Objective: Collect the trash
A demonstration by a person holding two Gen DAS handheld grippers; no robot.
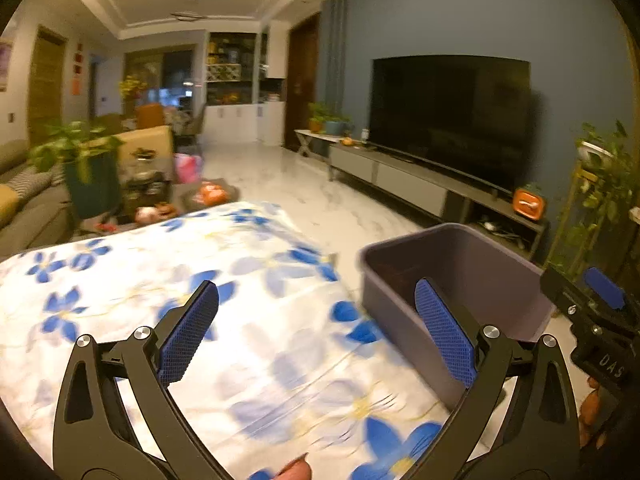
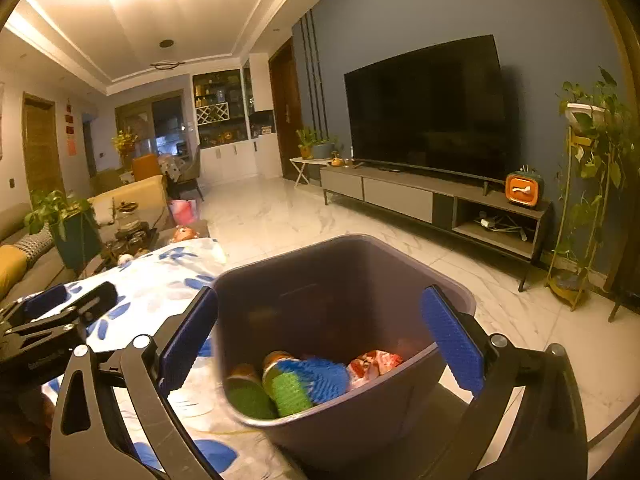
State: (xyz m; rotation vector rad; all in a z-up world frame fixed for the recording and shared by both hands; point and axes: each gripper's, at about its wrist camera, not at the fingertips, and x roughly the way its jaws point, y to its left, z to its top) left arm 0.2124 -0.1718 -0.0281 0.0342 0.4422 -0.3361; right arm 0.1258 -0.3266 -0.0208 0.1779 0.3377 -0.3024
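Trash (image 2: 304, 380): lay in grey bin (image 2: 360, 280) beside floral-clothed table (image 1: 160, 280). Left gripper (image 1: 316, 332) and right gripper (image 2: 320, 340): fingers spread wide apart, nothing between them.

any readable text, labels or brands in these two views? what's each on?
"DAS": white letters on the black body of the right tongs, at the left wrist view's right edge; possibly cut off.
Embossed line on the left tongs in the right wrist view: too small to read.
Red wall papers: too blurred to read.
Nothing else legible.
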